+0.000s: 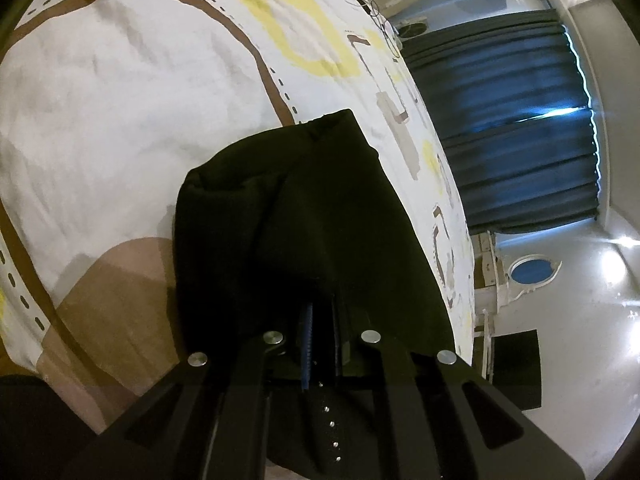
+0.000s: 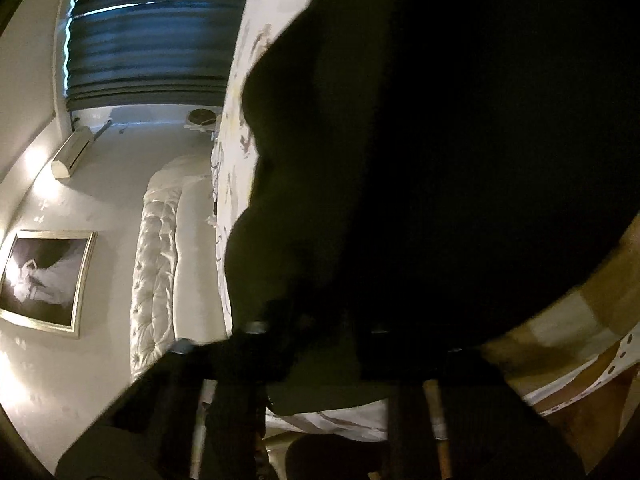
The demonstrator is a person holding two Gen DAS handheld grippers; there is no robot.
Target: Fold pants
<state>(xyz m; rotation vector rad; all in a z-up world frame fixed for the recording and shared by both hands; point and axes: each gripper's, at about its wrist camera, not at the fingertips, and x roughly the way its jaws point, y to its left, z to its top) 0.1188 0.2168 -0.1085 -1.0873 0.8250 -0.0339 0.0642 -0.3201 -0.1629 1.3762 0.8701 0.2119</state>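
Observation:
The black pants (image 1: 312, 216) lie bunched on the patterned bedsheet (image 1: 120, 100) in the left wrist view, with a fold of cloth running back into my left gripper (image 1: 320, 320). The left gripper is shut on the pants; its fingertips are buried in the cloth. In the right wrist view the black pants (image 2: 440, 140) fill most of the frame and drape over my right gripper (image 2: 320, 336). The right fingers are dark and hidden under the cloth, and they seem closed on it.
The bed edge (image 1: 452, 240) runs down the right of the left wrist view, with a dark blue curtain (image 1: 520, 128) and white floor beyond. The right wrist view shows a quilted white headboard (image 2: 160, 248), a framed picture (image 2: 44, 280) and an air conditioner (image 2: 72, 152).

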